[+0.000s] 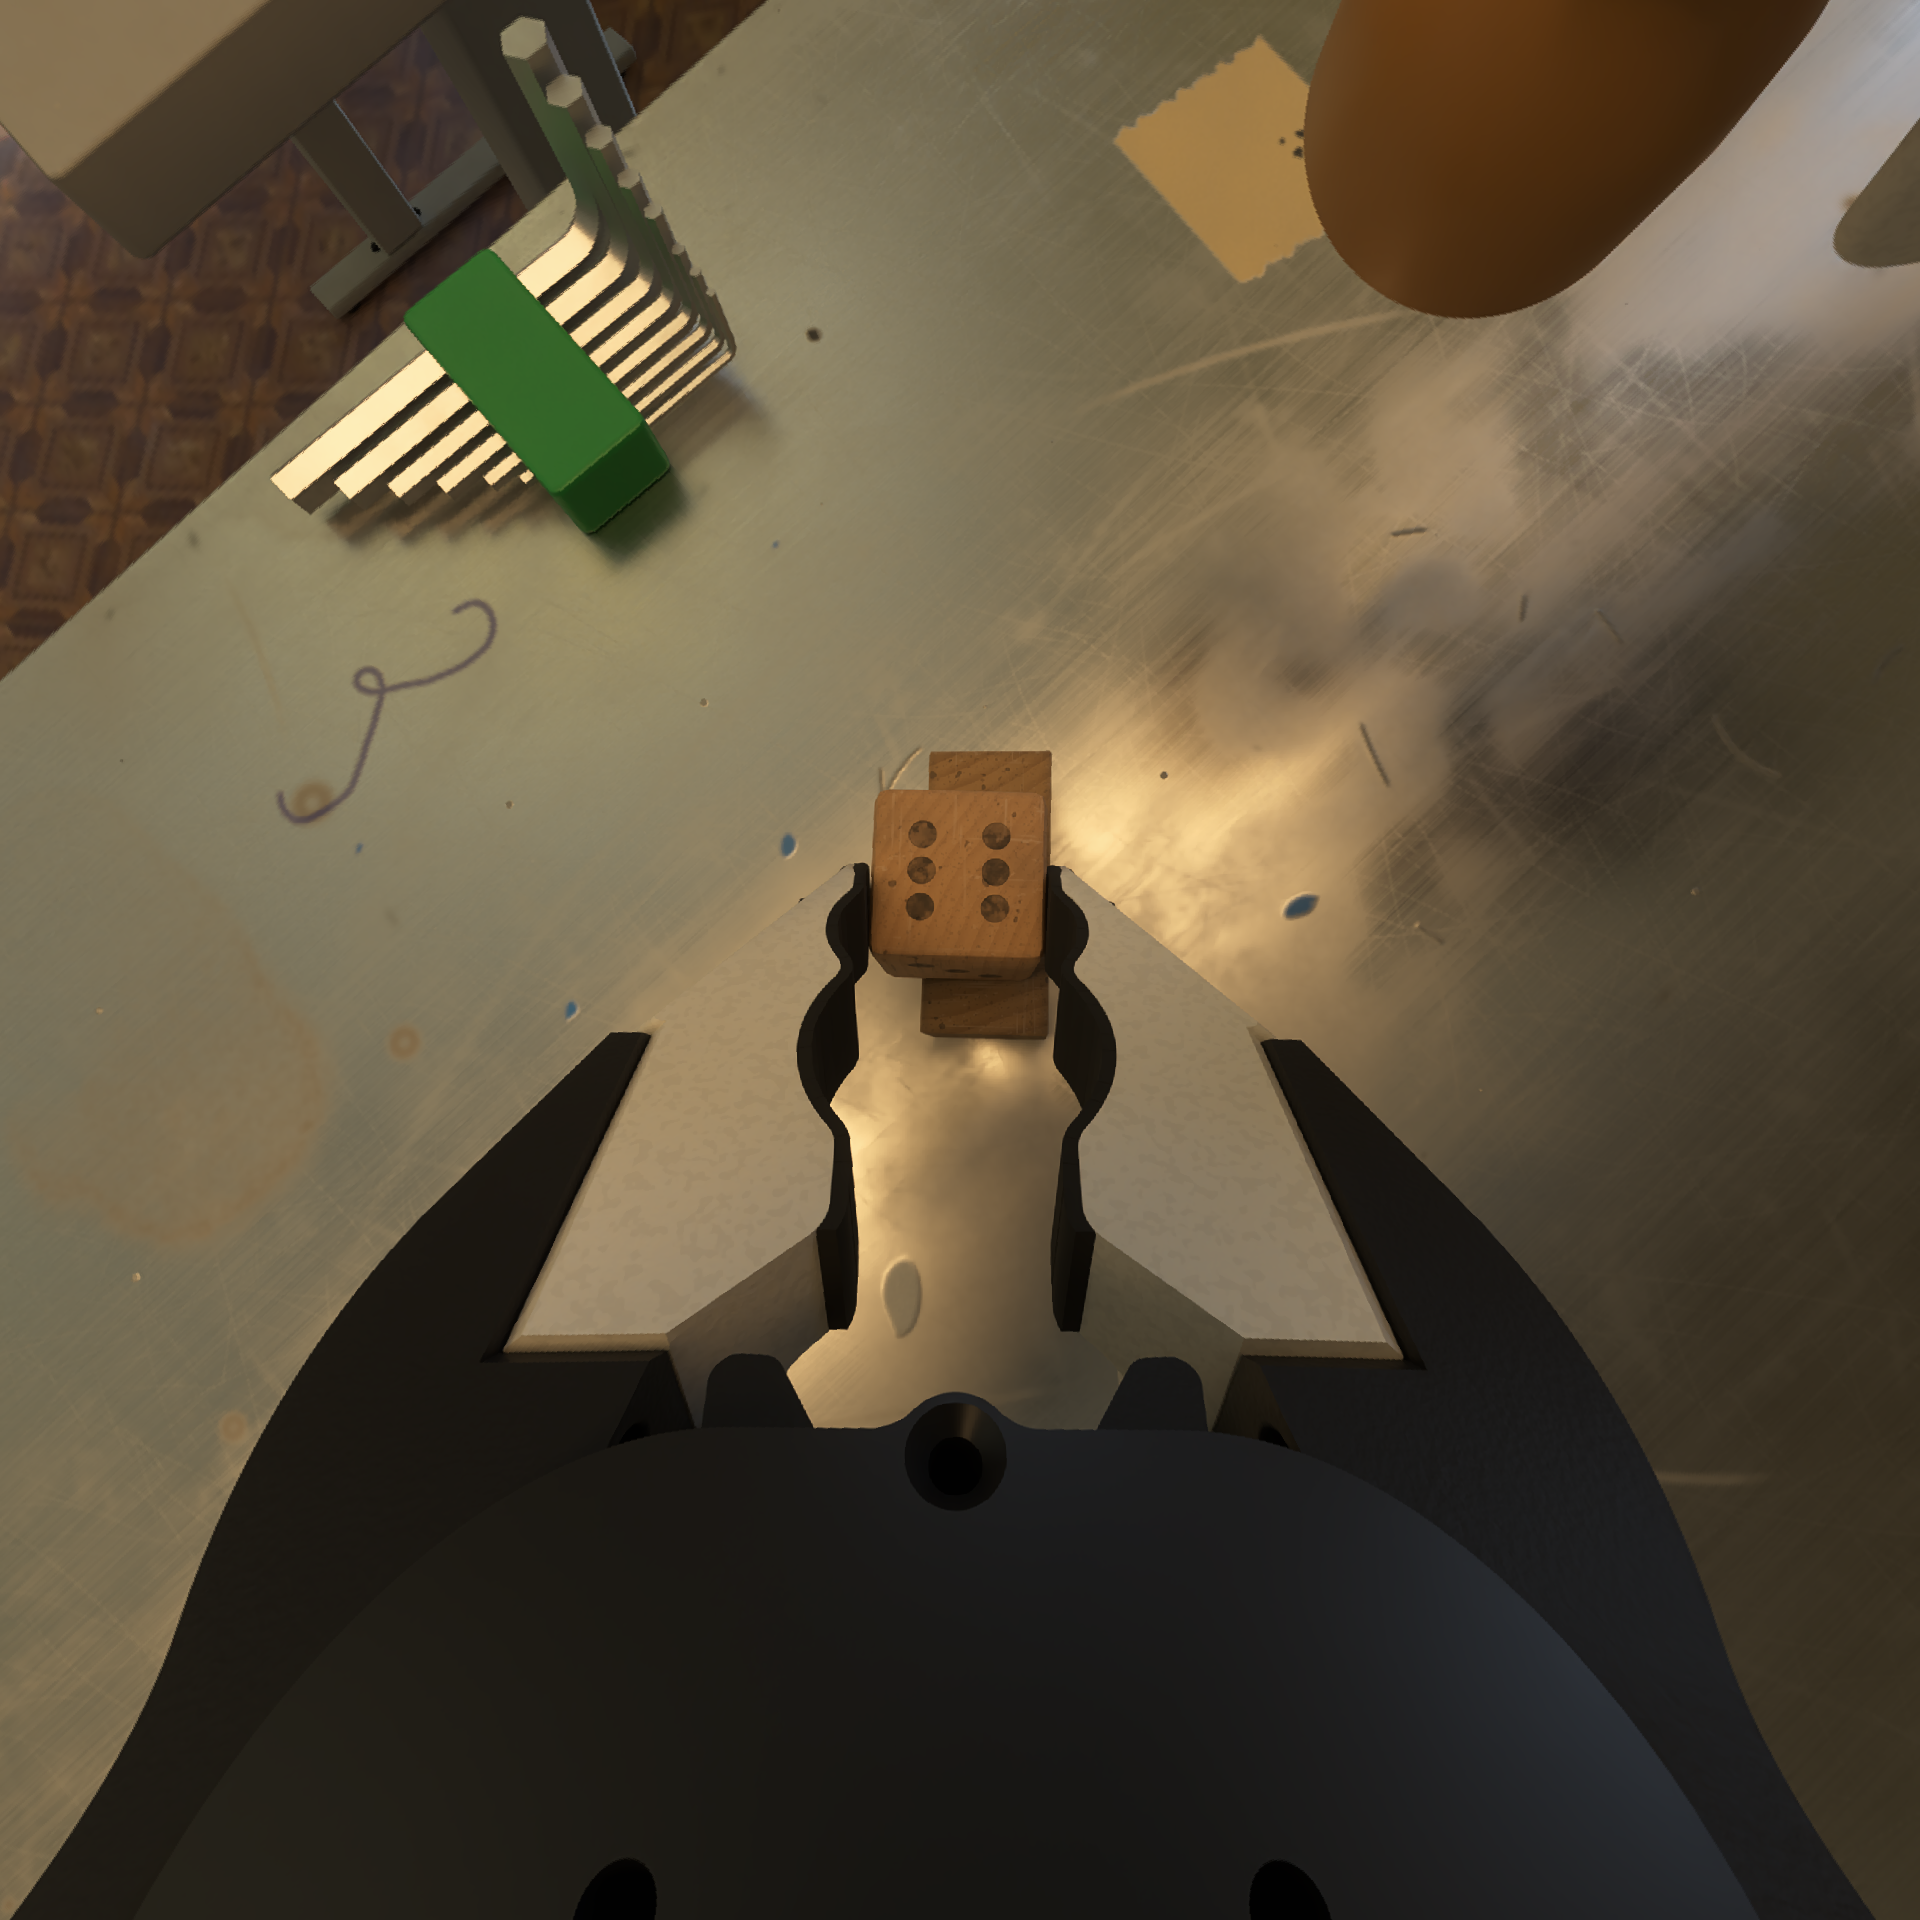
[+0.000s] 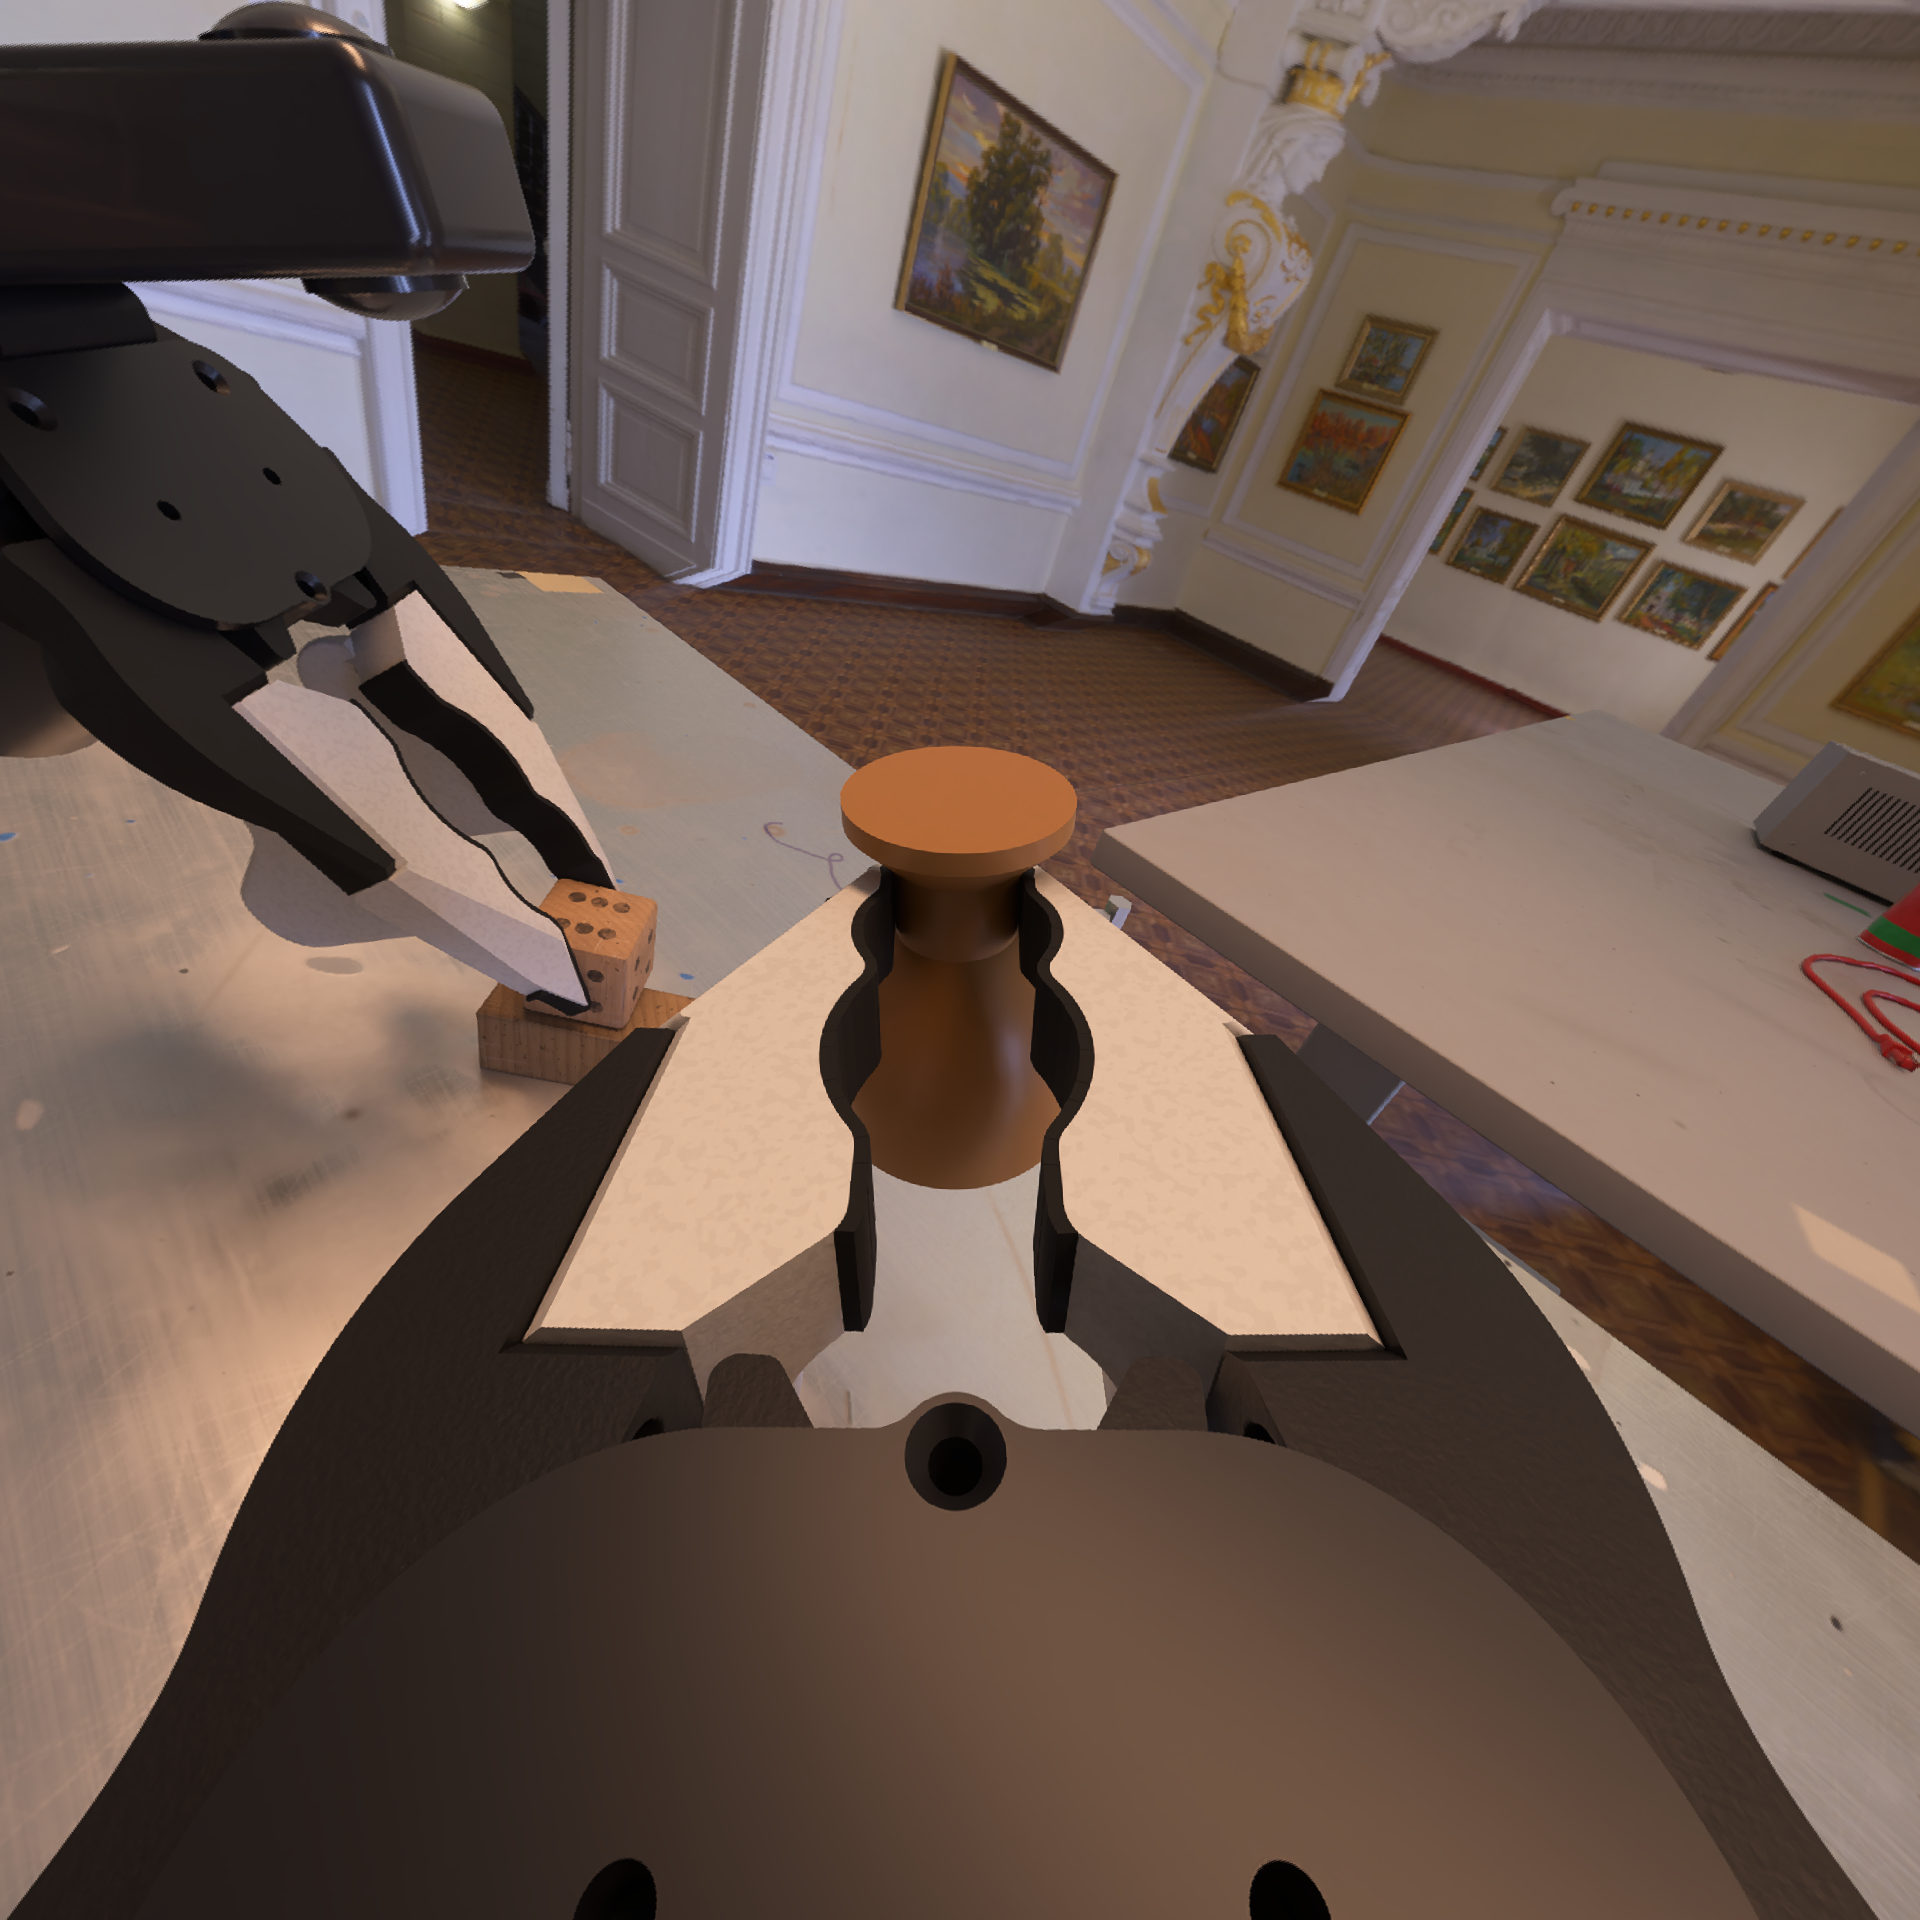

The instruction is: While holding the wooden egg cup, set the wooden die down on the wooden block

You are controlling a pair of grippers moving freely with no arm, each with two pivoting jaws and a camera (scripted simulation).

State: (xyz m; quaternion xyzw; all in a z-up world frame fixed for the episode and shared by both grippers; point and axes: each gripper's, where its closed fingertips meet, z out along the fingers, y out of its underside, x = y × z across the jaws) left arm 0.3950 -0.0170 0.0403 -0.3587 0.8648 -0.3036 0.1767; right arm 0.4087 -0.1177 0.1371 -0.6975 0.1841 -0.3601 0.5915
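My left gripper (image 1: 956, 896) is shut on the wooden die (image 1: 956, 883), its six-pip face towards the camera. The die sits over the wooden block (image 1: 985, 1010), which lies flat on the metal table (image 1: 468, 987). In the right wrist view the die (image 2: 615, 940) appears to rest on the block (image 2: 530, 1039), with the left gripper (image 2: 566, 971) slanting down onto it. My right gripper (image 2: 956, 894) is shut on the brown wooden egg cup (image 2: 956, 810) at its stem, held in the air, round foot pointing away. The egg cup also shows at the top right of the left wrist view (image 1: 1538, 145).
A green block (image 1: 530, 384) lies across a set of metal hex keys (image 1: 644, 312) near the table's far left edge. A beige paper scrap (image 1: 1216, 156) lies farther off. A second table (image 2: 1455, 935) on the right carries a grey box (image 2: 1849, 821) and a red cable (image 2: 1860, 997).
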